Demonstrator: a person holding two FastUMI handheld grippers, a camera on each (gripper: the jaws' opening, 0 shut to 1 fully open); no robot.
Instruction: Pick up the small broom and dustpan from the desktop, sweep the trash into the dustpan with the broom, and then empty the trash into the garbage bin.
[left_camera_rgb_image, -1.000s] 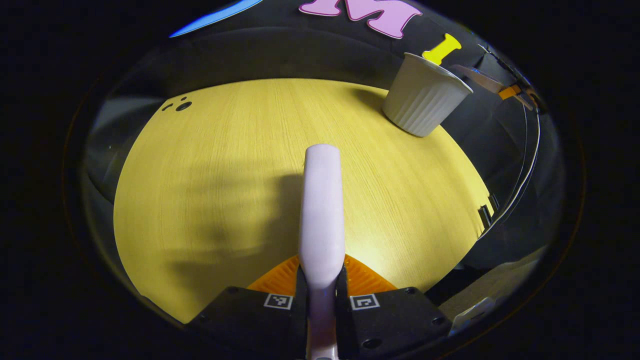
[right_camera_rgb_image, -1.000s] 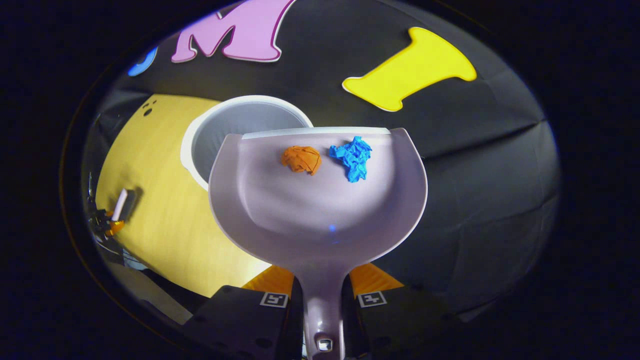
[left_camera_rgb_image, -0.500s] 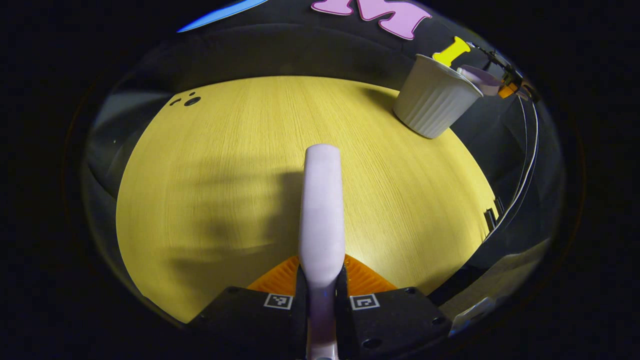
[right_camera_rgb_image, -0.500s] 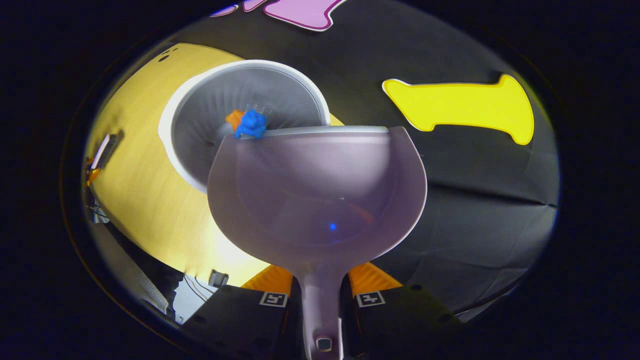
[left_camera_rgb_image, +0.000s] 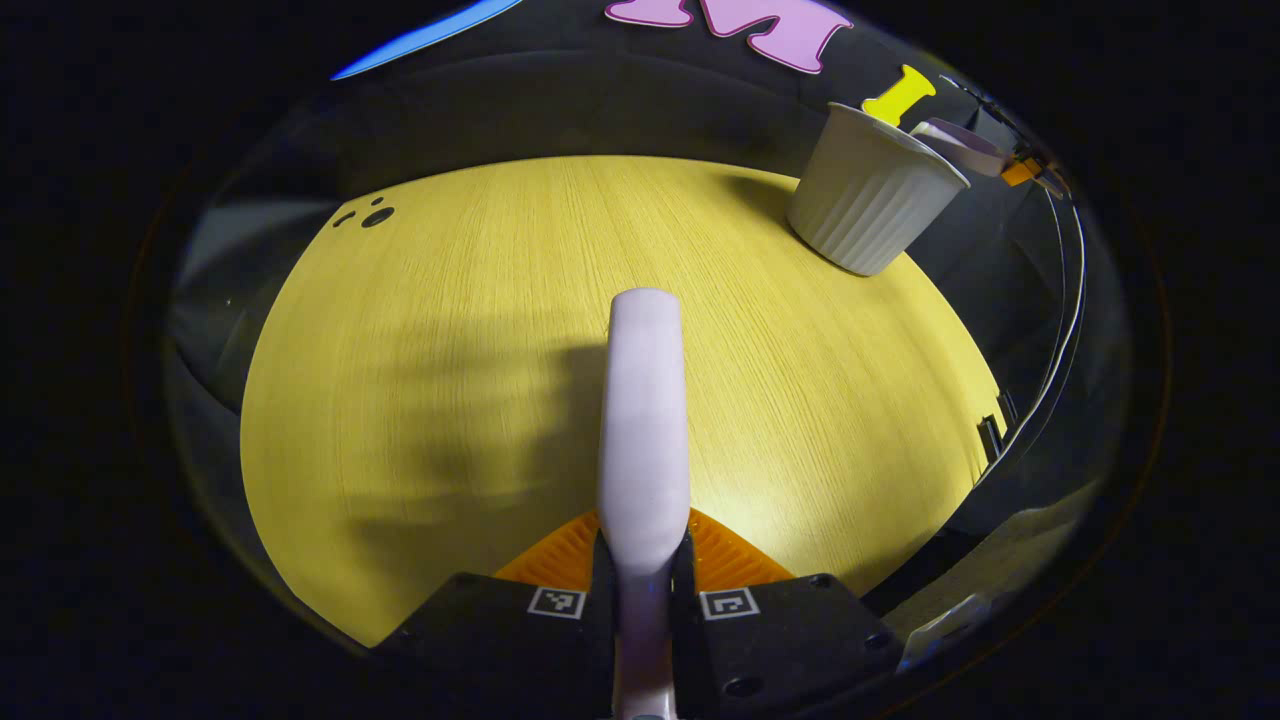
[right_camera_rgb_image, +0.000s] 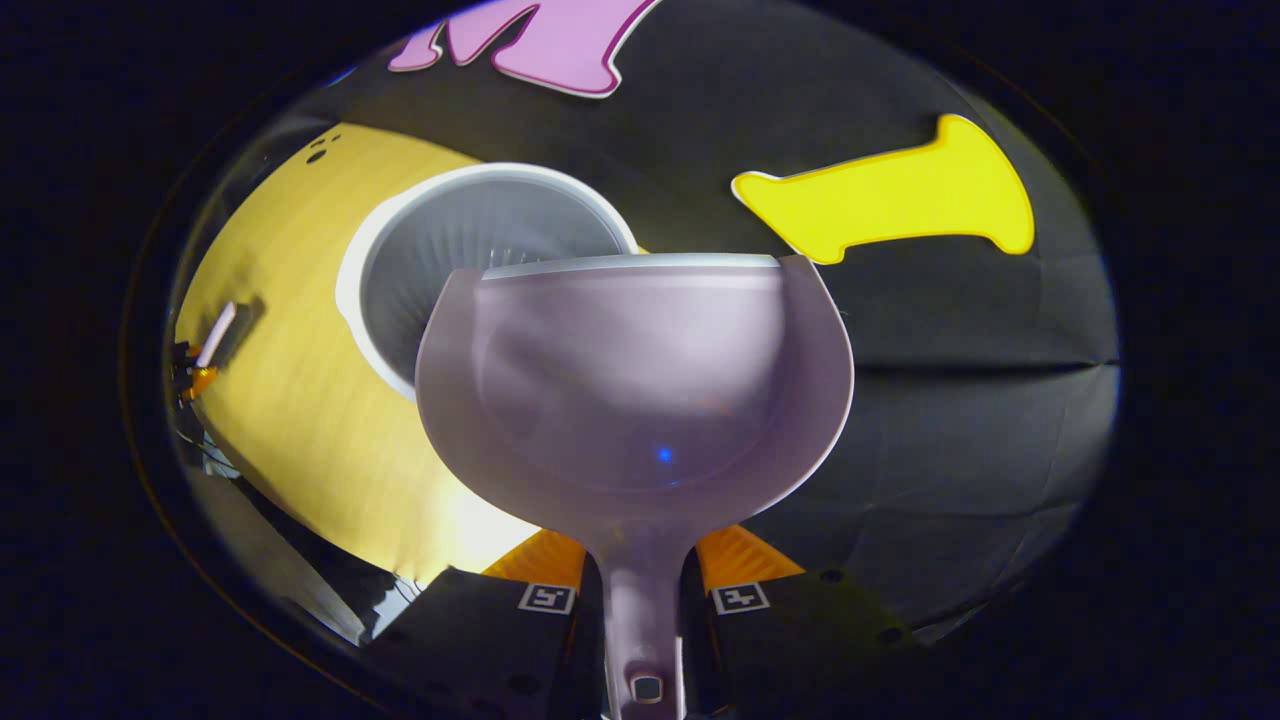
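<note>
My left gripper (left_camera_rgb_image: 644, 560) is shut on the pale lilac broom (left_camera_rgb_image: 645, 420), which points forward above the yellow wooden desktop (left_camera_rgb_image: 480, 330). The white ribbed garbage bin (left_camera_rgb_image: 868, 195) stands at the desk's far right corner, with the dustpan (left_camera_rgb_image: 955, 145) tipped at its rim. In the right gripper view my right gripper (right_camera_rgb_image: 643, 590) is shut on the handle of the lilac dustpan (right_camera_rgb_image: 635, 385), whose pan holds nothing. Its front lip hangs over the bin (right_camera_rgb_image: 470, 250). The bin's bottom is hidden behind the pan. Far off at the left sits the left gripper with the broom (right_camera_rgb_image: 215, 335).
Dark holes (left_camera_rgb_image: 375, 214) mark the desk's far left corner. Cables (left_camera_rgb_image: 1060, 330) run down past the desk's right edge. The black cloth wall (right_camera_rgb_image: 950, 330) stands right behind the bin.
One second ago orange and blue paper balls lay in the dustpan; it tipped, they slid off into the bin, and now the pan holds nothing and has tilted back a little. The broom stayed put.
</note>
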